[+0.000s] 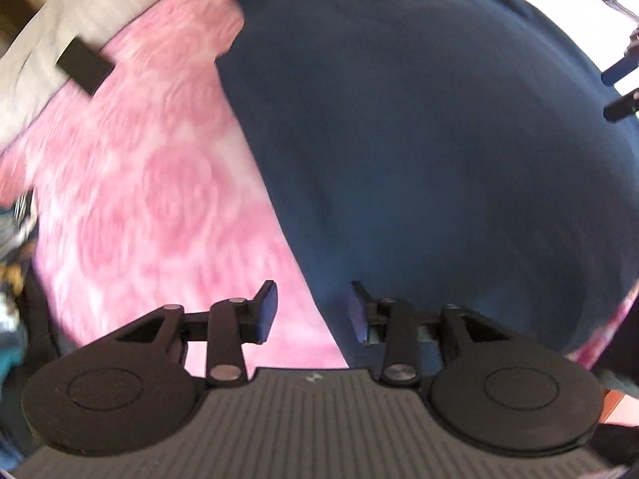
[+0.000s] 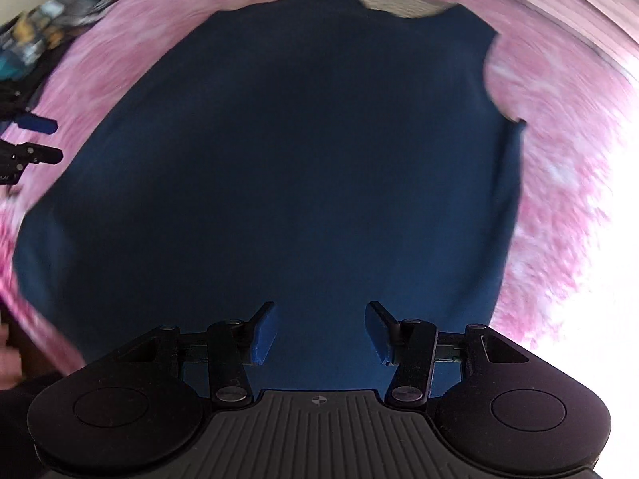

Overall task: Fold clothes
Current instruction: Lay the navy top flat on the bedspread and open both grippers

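Note:
A navy blue sleeveless garment (image 1: 431,151) lies spread flat on a pink flowered bedspread (image 1: 151,183). My left gripper (image 1: 313,311) is open and empty, held above the garment's left edge near its lower corner. In the right wrist view the garment (image 2: 287,167) fills the middle, neckline at the far end. My right gripper (image 2: 321,331) is open and empty above the garment's near part. The right gripper's fingers (image 1: 619,88) show at the left view's right edge; the left gripper's fingers (image 2: 38,139) show at the right view's left edge.
A grey pillow (image 1: 80,20) with a dark flat object (image 1: 84,66) lies at the bed's far left. A beige cloth (image 2: 395,0) lies beyond the neckline. Cluttered items (image 2: 44,28) sit off the bed's left side. The bedspread (image 2: 559,167) borders the garment's right side.

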Demonstrator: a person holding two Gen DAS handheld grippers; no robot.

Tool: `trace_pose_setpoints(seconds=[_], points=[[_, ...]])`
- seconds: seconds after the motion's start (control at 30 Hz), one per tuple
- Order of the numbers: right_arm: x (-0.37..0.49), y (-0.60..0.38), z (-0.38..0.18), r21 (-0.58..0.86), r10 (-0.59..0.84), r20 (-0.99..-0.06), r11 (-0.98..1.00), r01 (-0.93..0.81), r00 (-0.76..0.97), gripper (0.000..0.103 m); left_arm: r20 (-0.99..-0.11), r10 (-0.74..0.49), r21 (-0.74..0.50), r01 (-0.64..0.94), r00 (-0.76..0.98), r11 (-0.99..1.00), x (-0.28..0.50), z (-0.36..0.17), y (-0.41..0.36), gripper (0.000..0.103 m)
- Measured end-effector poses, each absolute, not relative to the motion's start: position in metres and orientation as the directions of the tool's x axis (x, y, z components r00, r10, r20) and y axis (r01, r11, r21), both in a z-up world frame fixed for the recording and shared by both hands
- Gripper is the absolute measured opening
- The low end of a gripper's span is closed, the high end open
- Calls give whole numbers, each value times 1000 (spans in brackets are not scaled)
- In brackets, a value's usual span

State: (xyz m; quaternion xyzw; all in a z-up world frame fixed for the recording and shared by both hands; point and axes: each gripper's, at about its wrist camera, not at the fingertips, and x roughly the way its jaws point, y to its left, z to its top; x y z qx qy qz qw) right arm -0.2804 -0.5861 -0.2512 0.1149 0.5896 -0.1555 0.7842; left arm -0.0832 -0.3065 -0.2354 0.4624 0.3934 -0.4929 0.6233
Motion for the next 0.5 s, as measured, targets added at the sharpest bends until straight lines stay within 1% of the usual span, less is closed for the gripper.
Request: trace_pose_setpoints(seconds=[0.1,0.17,0.3,0.37,0.5], points=[[-291,-580,-257,22,-68,-961,948,319,269,52,-948,-234,192,974,216,121,-100,-237,-283,36],[-298,-575,-260,31,-50,-959,959,282,277,52,-946,-243,196,975,217,108,-108,-240,-273,36],[-310,-556,-272,-38,-122,-942,965,259,313,52,-932,-287,218,975,222,46,-116,-249,-263,36],[-316,-546,-277,-77,-162,-928,964,253,335,52,-917,-336,227,974,218,11,-117,-255,-262,36],[-324,-518,-284,-196,-307,-863,935,294,401,52,-879,-432,257,964,203,-70,-121,-272,-255,36]])
